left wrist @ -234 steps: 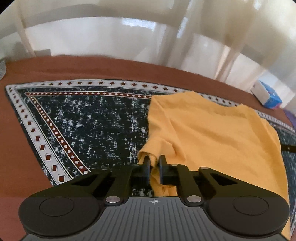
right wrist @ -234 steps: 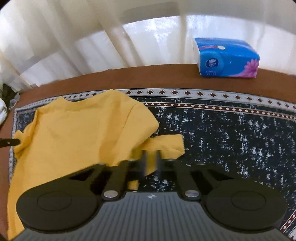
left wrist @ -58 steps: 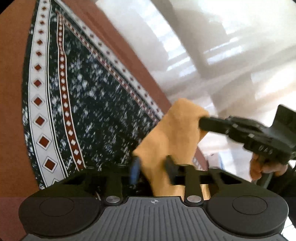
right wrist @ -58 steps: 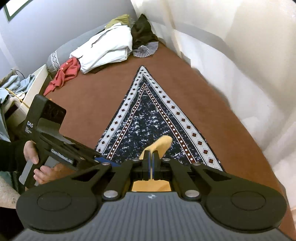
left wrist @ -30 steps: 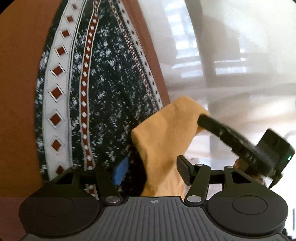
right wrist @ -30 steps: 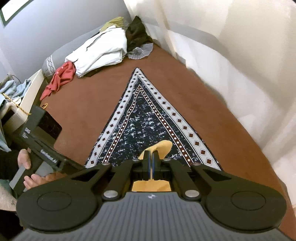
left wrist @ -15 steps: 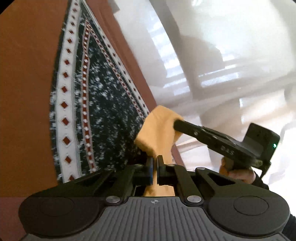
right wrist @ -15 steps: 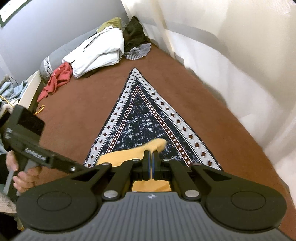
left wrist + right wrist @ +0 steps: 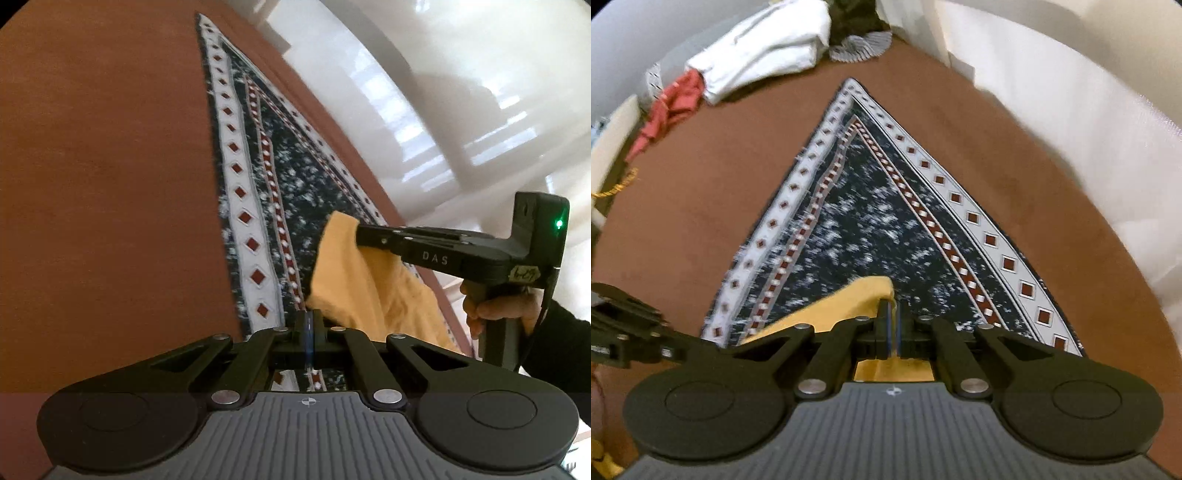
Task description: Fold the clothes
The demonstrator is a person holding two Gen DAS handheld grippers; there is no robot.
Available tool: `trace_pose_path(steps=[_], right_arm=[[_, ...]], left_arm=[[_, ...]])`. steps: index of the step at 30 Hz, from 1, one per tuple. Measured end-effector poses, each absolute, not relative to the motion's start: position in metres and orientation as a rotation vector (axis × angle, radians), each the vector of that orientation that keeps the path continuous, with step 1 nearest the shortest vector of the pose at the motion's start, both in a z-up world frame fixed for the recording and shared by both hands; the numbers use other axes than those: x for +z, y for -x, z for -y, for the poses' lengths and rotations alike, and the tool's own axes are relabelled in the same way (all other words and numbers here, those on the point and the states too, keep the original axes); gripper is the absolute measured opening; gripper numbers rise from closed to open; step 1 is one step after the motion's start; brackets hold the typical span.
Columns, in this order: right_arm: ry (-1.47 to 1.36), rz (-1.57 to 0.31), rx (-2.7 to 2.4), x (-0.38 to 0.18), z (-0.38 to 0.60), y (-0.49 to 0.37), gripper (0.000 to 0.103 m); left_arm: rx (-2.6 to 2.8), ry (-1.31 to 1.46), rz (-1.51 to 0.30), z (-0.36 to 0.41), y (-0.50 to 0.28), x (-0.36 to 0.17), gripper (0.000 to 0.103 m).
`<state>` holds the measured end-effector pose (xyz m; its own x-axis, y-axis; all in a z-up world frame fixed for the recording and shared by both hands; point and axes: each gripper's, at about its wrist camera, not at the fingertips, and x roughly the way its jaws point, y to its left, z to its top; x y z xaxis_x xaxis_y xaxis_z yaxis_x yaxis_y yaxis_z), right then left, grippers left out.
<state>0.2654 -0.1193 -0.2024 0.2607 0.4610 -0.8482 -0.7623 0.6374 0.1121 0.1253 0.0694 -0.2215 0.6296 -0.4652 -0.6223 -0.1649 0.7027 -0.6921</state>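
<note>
Left wrist view, right tool (image 9: pixel 360 236) marked "DAS"

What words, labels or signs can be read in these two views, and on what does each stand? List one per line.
"DAS": raised letters on the side of the right gripper, seen from the left wrist.
Yellowish sticker on that gripper's body: handwritten marks, too blurred to read.
Right wrist view: no readable text.

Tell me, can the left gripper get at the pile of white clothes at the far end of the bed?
Probably not right now. The left gripper is shut on the yellow shirt, and the white clothes lie far off across the patterned cloth.
</note>
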Motion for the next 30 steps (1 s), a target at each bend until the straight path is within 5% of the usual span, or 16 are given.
trace_pose_path(steps=[3, 5, 10, 20, 30], right_arm=[[0.345, -0.957, 0.795, -0.196, 0.127, -0.266, 0.009], [0.296, -0.906, 0.74, -0.179, 0.142, -0.267, 0.01], [0.176, -0.785, 0.643, -0.123, 0.205, -0.241, 0.02], [-0.001, -0.672, 0.396, -0.061, 0.343, -0.064, 0.037], [-0.222, -0.662, 0.154, -0.069, 0.421, 0.124, 0.044]], left_arm=[[-0.232, 0.763, -0.861, -0.072, -0.127, -0.207, 0.001], [-0.262, 0.711, -0.846, -0.068, -0.135, -0.199, 0.019], [-0.278, 0.642, -0.872, -0.051, -0.157, -0.198, 0.023], [-0.427, 0.454, -0.972, -0.024, -0.103, -0.175, 0.046], [-0.427, 0.318, -1.093, -0.008, 0.005, -0.178, 0.049]])
